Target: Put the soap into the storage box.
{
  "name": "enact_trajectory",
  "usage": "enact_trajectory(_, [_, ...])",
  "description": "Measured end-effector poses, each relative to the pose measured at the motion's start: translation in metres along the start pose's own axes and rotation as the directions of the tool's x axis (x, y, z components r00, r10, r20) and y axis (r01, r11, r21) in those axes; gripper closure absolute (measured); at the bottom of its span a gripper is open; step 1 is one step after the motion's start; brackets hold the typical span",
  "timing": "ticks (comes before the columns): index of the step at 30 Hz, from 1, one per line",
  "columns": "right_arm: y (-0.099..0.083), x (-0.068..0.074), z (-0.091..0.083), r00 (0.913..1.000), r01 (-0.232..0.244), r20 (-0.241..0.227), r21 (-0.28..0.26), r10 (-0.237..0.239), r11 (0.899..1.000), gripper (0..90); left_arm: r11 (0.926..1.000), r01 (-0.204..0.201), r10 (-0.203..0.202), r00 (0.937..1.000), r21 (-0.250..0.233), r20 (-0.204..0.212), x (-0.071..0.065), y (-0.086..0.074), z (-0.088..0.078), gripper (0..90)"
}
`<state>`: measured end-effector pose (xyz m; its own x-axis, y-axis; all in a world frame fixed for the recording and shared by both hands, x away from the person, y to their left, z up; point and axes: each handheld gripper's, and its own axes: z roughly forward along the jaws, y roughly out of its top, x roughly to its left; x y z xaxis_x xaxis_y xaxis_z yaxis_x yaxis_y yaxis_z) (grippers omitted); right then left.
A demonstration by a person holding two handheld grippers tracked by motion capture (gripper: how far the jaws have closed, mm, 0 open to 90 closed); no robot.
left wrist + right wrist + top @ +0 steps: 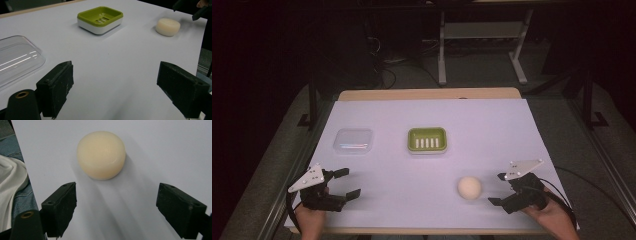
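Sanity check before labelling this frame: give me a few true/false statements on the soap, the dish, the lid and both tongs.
1. The round soap lies on the white table cover, not in the green soap dish. True.
2. The right tongs are shut on the soap. False: their jaws stand wide apart, with the soap just ahead of them and untouched.
3. The clear lid sits on top of the soap dish. False: it lies on the cover beside the dish, apart from it.
4. The left tongs are open and hold nothing. True.
5. The soap dish is empty. True: its slotted green insert is bare.
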<state>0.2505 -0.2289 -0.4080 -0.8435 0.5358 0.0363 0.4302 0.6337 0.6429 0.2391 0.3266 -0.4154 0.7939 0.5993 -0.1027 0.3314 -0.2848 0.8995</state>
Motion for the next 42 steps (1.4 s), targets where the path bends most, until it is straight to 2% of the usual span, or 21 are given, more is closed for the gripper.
enact_trajectory(7, [0.007,0.000,0.001,1.0000,-0.001,-0.006,0.004,0.001,1.000,16.8,1.0000,0.001,-0.001,1.0000,0.003,0.003,0.000,0.000,0.000,13.1])
enact_trajectory(9, [0.009,-0.001,0.003,0.9999,0.016,0.001,0.008,-0.016,1.000,16.5,1.0000,0.000,0.000,1.0000,0.002,0.004,0.000,0.000,0.001,13.1])
enact_trajectory(24, [0.022,-0.002,0.010,0.9990,0.042,-0.019,0.032,-0.042,0.999,16.7,1.0000,0.000,0.000,1.0000,0.001,0.000,0.000,0.000,0.000,13.1])
enact_trajectory(42, [0.038,-0.002,0.028,0.9934,0.099,-0.065,0.069,-0.095,0.993,16.0,1.0000,-0.003,0.003,1.0000,0.004,0.002,0.000,0.000,0.001,13.1])
